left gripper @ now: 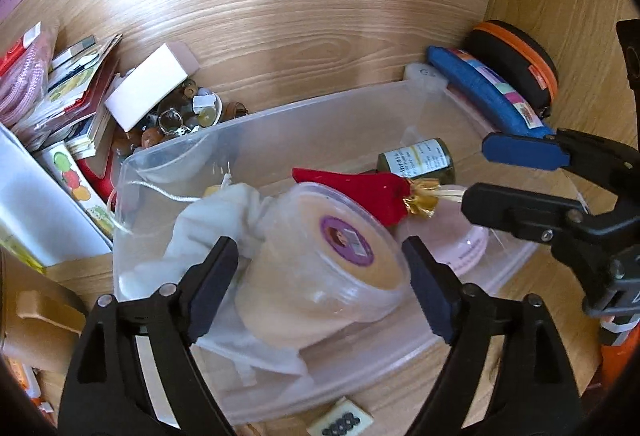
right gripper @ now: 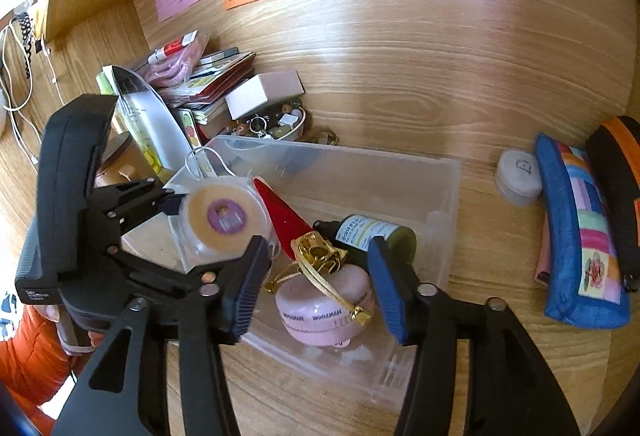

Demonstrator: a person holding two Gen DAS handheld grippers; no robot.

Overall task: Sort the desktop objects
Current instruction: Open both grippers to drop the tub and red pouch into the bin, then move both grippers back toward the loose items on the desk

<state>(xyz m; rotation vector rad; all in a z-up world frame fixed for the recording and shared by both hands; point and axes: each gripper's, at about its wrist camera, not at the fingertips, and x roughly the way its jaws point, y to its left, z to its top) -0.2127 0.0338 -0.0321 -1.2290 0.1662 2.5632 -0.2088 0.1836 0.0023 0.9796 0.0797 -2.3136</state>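
Our left claw (left gripper: 320,276) stands wide, its jaws on either side of the tub (left gripper: 320,256) of cotton pads; from its own view we see gaps at both pads, so we judge it released, not gripping. Our right claw (right gripper: 316,284) is parted too, hanging over the pink case (right gripper: 326,310) and the gold-tied red pouch (right gripper: 286,220) without pressing either.

Both claws work inside the clear bin (right gripper: 440,220), where the tub sits at nine o'clock, the pink case at six, and the dark bottle (right gripper: 372,232) near the middle, with a white cloth bag (left gripper: 208,220) beside the tub.

We judge the sorting partly done. Left on the tabletop (right gripper: 400,76): the blue pencil case (right gripper: 576,236) and white puck (right gripper: 518,176) at three o'clock, and the books, white box (right gripper: 260,94) and trinkets at eleven.
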